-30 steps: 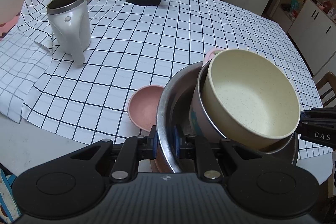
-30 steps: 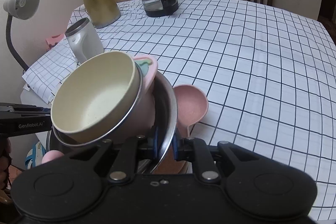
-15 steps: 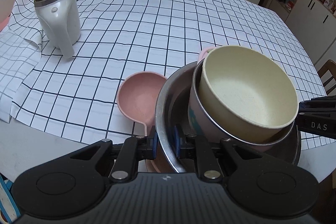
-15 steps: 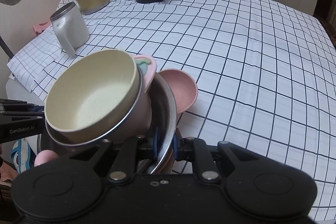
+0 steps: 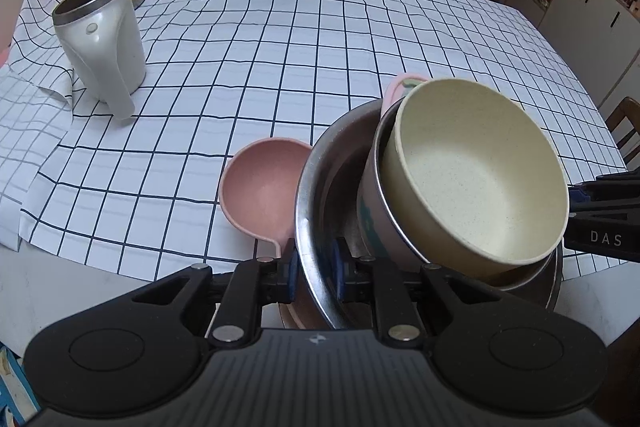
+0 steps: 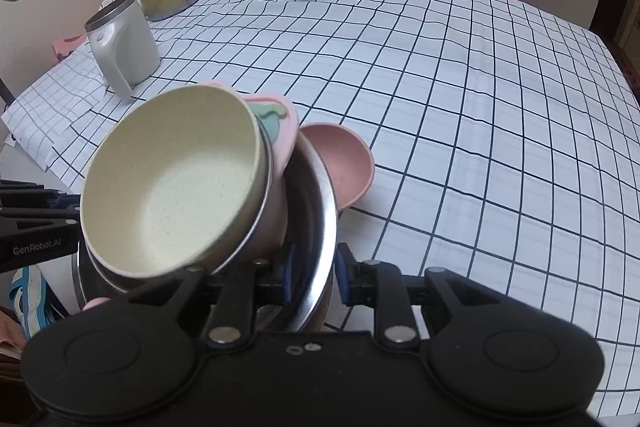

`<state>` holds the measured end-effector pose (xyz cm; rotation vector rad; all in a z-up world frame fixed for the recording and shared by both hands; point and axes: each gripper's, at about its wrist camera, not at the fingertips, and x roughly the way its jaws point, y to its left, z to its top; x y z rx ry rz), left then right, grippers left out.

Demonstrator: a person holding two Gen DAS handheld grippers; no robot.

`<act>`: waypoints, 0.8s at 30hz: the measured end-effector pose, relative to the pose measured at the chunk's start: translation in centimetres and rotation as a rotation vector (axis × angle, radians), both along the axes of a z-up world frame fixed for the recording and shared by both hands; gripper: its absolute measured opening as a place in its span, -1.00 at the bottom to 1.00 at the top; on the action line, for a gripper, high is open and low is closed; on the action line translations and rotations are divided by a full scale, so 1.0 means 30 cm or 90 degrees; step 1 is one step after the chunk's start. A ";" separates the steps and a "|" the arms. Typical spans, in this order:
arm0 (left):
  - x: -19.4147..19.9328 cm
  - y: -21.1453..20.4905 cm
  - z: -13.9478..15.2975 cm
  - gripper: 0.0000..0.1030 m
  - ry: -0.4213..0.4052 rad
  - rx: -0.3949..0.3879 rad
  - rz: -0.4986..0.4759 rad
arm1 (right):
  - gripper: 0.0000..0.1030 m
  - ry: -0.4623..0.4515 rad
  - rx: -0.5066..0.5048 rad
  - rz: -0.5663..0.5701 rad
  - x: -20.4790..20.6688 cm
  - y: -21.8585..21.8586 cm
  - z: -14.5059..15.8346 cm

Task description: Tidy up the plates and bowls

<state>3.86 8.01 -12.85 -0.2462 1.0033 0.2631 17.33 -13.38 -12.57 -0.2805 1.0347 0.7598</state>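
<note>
Left gripper (image 5: 315,269) is seen narrow, jaws astride the rim of the steel bowl (image 5: 308,211), contact not clear. The nested stack — cream bowl (image 5: 476,171) uppermost — is set at the near edge of the checked tablecloth (image 5: 320,47), beside the pink bowl (image 5: 260,191). Right gripper (image 6: 312,275) has just been opening, rim between jaws with a gap showing — release judged under way, stack delivered.

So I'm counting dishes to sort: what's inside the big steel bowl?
Inside the steel bowl a pink steel-rimmed bowl leans tilted, with a cream bowl nested inside it. A pink lid-like piece sticks up behind them. The steel bowl's bottom is mostly covered.
</note>
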 end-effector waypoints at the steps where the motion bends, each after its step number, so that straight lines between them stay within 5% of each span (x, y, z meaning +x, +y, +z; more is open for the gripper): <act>1: 0.000 0.004 -0.001 -0.69 -0.001 -0.004 -0.001 | -0.54 -0.002 -0.003 -0.001 0.000 0.001 0.000; 7: -0.018 0.009 0.020 -0.65 -0.018 0.002 -0.011 | -0.15 -0.020 0.000 -0.020 -0.015 -0.025 0.021; 16: -0.074 -0.022 0.105 -0.55 -0.059 0.038 -0.024 | 0.07 -0.054 0.030 -0.034 -0.081 -0.074 0.093; 19: -0.100 -0.038 0.128 -0.37 -0.072 0.040 -0.023 | 0.20 -0.061 0.051 -0.036 -0.105 -0.096 0.124; 22: -0.133 -0.060 0.158 0.10 -0.093 0.048 -0.013 | 0.26 -0.068 0.076 -0.027 -0.133 -0.115 0.157; 24: -0.152 -0.078 0.182 0.14 -0.106 0.052 -0.006 | 0.29 -0.077 0.091 -0.016 -0.155 -0.127 0.180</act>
